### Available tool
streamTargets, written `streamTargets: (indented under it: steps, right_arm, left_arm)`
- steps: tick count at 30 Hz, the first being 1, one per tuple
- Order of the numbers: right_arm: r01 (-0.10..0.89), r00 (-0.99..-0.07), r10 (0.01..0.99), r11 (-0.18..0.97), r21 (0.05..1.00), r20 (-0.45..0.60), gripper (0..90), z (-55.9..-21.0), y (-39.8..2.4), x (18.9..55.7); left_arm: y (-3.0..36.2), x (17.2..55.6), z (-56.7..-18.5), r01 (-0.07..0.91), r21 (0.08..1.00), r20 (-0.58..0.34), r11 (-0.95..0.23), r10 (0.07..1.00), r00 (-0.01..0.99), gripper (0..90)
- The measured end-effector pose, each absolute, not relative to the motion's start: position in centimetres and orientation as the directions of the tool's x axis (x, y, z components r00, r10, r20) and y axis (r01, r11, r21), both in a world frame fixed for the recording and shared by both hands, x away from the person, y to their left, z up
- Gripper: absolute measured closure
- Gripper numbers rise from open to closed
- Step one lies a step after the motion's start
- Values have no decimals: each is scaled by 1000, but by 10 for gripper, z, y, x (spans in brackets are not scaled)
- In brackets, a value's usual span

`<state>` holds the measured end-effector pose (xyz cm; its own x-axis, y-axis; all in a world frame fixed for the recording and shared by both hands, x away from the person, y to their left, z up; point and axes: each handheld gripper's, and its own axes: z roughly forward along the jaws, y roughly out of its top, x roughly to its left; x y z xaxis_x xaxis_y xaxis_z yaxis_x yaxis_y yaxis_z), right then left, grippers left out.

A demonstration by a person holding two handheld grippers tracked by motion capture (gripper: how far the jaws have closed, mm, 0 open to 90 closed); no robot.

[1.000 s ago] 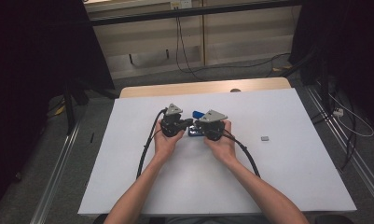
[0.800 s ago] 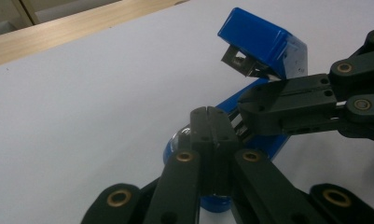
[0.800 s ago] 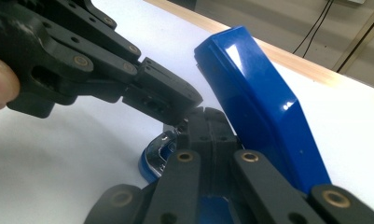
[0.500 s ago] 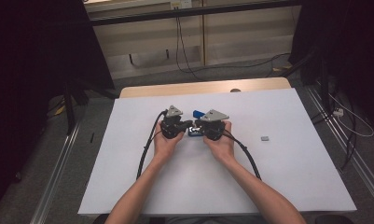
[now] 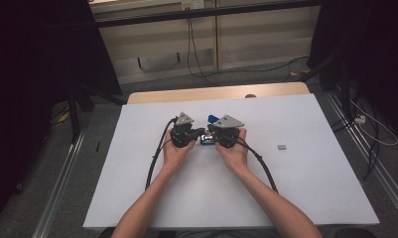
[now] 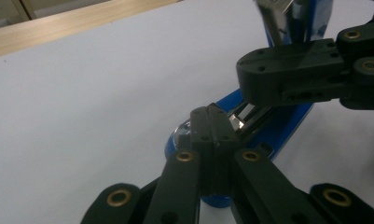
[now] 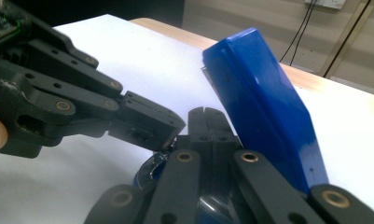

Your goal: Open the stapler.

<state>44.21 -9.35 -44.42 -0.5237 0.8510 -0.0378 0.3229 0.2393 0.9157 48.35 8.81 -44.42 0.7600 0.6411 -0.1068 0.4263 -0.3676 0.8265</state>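
- Nothing has shifted since the earlier high frames: both hands and the blue stapler (image 5: 207,139) sit where they did, mid-table on the white sheet (image 5: 137,188).
- High view: the stapler is mostly hidden between the left gripper (image 5: 199,134) and right gripper (image 5: 212,133); its raised blue lid just peeks above them. Forearms come in from below, hands angled inward, jaw tips nearly meeting. A small grey piece (image 5: 282,147) lies well apart to the right.
- Left gripper view: left gripper (image 6: 212,122) has its jaws pressed together, tips on the stapler's (image 6: 273,128) open base; the lid is cut off at the top edge.
- Right gripper view: right gripper (image 7: 208,122) likewise closed, just beside the tilted lid of the stapler (image 7: 264,107); the base is mostly hidden behind the jaws.
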Motion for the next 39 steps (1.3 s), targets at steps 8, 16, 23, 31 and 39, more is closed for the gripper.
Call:
streamTargets:
  steps: [8, 16, 23, 31, 39]
  right_arm:
    - [308, -514, 856, 231, 923, -43, 900, -443, -97, 441]
    - [303, -505, 862, 230, 925, -49, 900, -442, -97, 440]
    - [292, -482, 874, 217, 931, -53, 900, -434, -109, 439]
    - [296, -462, 885, 218, 930, -60, 900, -431, -114, 437]
    - [301, -461, 885, 220, 928, -60, 900, -430, -116, 437]
  left_arm:
    - [88, 483, -444, 423, 826, -101, -372, 641, 761, 900]
    - [87, 483, -444, 415, 828, -88, -377, 644, 760, 900]
    - [87, 482, -443, 408, 827, -76, -386, 642, 763, 900]
    - [87, 482, -444, 410, 828, -80, -382, 644, 761, 900]
    - [87, 482, -444, 409, 828, -78, -383, 644, 761, 900]
